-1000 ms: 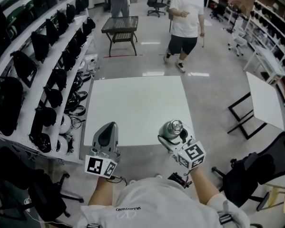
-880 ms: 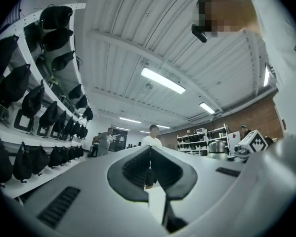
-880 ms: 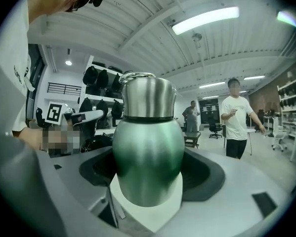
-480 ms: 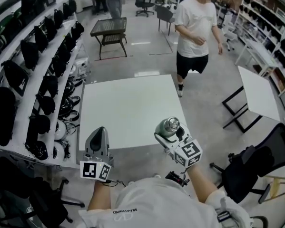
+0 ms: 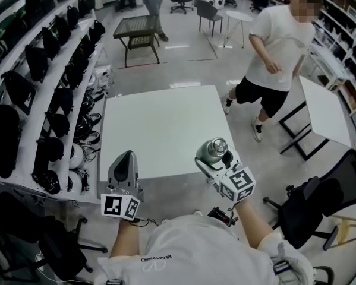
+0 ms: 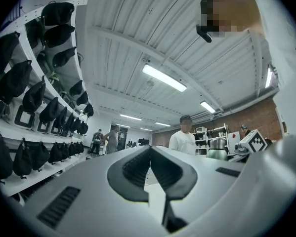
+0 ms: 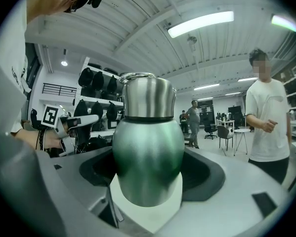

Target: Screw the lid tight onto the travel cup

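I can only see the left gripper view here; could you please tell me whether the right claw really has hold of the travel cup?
Observer: Yes. In the right gripper view, the right claw is shut on the lower body of the green travel cup.
Operator: Thank you. Is the lid on it?
Observer: A steel lid sits on top of the cup; I cannot tell whether it is screwed tight.
Operator: And how far is my left claw from the cup?
Observer: In the head view, the left claw is off to the cup's left with a clear gap, near the front edge of the white table, touching nothing.
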`<act>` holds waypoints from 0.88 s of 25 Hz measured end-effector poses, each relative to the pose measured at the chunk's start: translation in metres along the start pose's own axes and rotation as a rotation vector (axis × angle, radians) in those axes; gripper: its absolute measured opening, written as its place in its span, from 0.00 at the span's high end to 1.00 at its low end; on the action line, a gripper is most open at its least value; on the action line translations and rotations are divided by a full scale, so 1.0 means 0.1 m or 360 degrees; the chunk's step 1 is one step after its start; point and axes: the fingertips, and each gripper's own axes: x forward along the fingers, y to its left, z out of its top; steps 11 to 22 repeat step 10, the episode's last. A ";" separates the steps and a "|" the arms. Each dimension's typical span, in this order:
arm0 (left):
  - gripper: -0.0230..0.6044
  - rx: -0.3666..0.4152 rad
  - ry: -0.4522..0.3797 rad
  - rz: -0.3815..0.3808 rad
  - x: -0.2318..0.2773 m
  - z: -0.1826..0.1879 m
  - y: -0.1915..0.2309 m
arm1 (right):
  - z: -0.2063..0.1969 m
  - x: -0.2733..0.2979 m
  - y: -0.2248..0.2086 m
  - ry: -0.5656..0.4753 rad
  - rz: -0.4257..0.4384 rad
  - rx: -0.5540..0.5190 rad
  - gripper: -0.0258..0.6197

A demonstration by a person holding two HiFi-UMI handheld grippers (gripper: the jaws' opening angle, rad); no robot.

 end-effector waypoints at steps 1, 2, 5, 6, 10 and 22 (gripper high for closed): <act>0.96 0.0001 0.0002 0.0001 -0.01 0.00 0.00 | -0.01 0.00 0.01 0.0002 0.0002 0.0003 0.37; 0.96 0.0002 0.0004 0.0003 -0.02 0.00 0.00 | -0.01 0.00 0.02 0.0004 0.0004 0.0003 0.37; 0.96 0.0011 0.0013 0.0007 -0.03 -0.01 0.01 | -0.02 0.01 0.04 0.0007 0.0008 0.0002 0.37; 0.96 0.0013 0.0017 0.0007 -0.02 -0.02 0.02 | -0.02 0.02 0.04 0.0007 0.0008 0.0000 0.37; 0.96 0.0012 0.0025 0.0005 0.00 -0.06 0.02 | -0.03 0.04 0.02 0.0013 0.0003 -0.0008 0.37; 0.96 0.0012 0.0025 0.0005 0.00 -0.06 0.02 | -0.03 0.04 0.02 0.0013 0.0003 -0.0008 0.37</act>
